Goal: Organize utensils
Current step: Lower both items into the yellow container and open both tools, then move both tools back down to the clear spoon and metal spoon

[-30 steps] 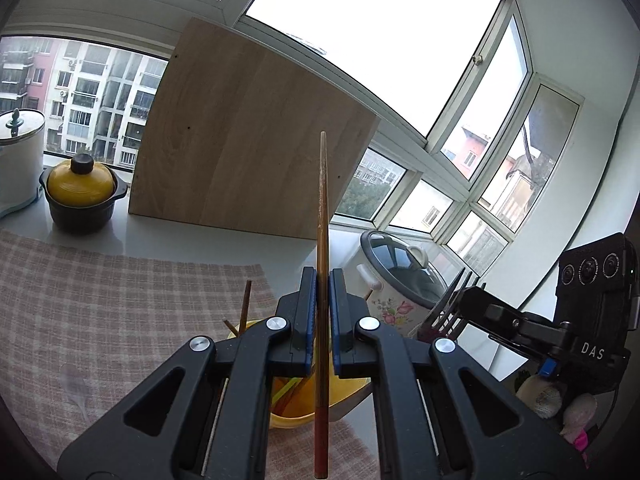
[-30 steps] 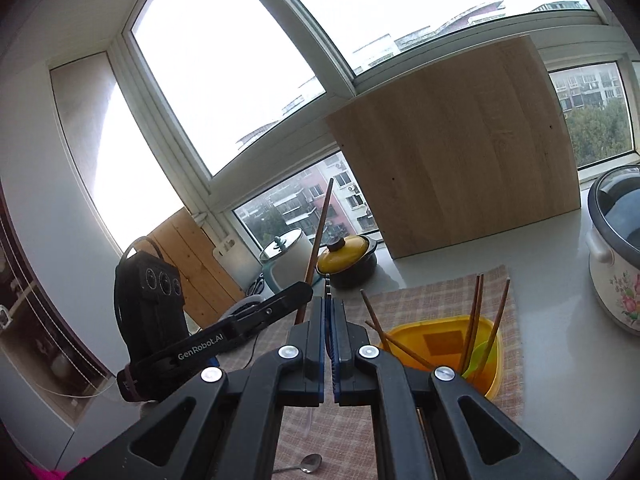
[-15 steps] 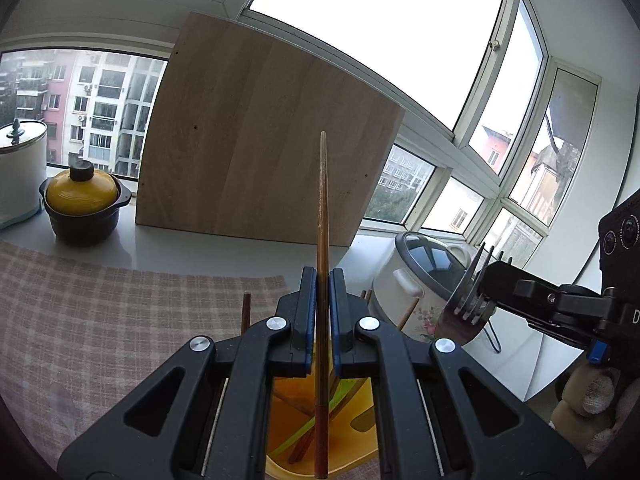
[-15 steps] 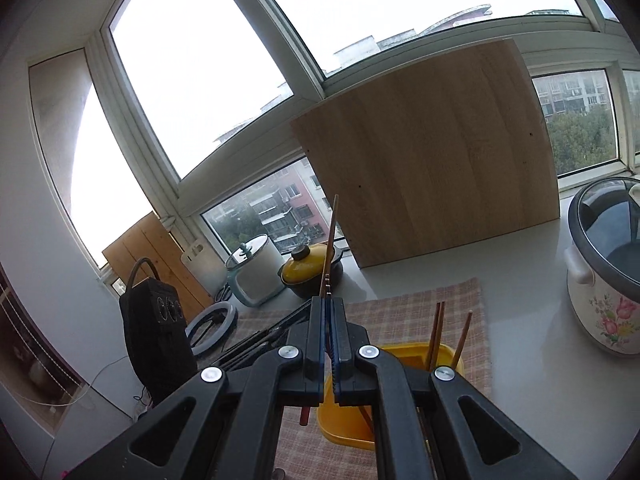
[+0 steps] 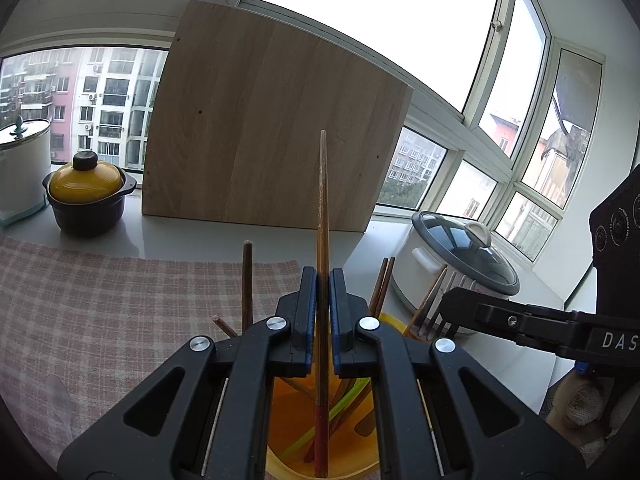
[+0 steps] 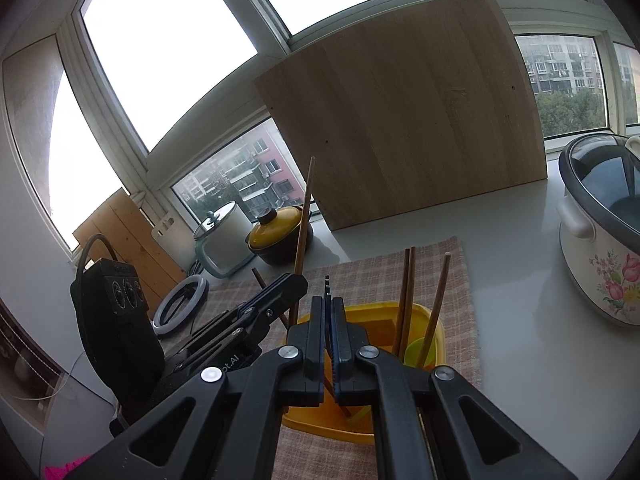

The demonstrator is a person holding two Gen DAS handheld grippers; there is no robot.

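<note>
My left gripper [image 5: 322, 276] is shut on a long wooden chopstick [image 5: 322, 208] that stands upright. Its red lower end hangs inside the yellow holder [image 5: 280, 420] just below the jaws. Several chopsticks [image 5: 247, 276] and a green utensil [image 6: 416, 350] stand in that holder [image 6: 436, 332]. My right gripper [image 6: 328, 304] is shut on a metal fork [image 6: 328, 300], seen edge-on with its tines sticking out past the pads, above the holder's near side. In the left wrist view the right gripper [image 5: 448, 304] comes in from the right beside the holder. In the right wrist view the left gripper [image 6: 296, 280] holds its chopstick [image 6: 304, 208] at the holder's left.
The holder sits on a checked cloth [image 5: 100, 300] on a white counter. A large wooden board [image 5: 272, 120] leans on the window behind. A flowered rice cooker [image 6: 600, 232] stands to the right, a yellow-lidded pot [image 5: 86, 196] and a white canister [image 5: 20, 168] to the left. A ring light [image 6: 180, 304] lies far left.
Both grippers have sunk toward the yellow holder. The chopstick's lower end has gone from above the holder's rim to inside it. The fork has come down close beside it. Both grips are unchanged.
</note>
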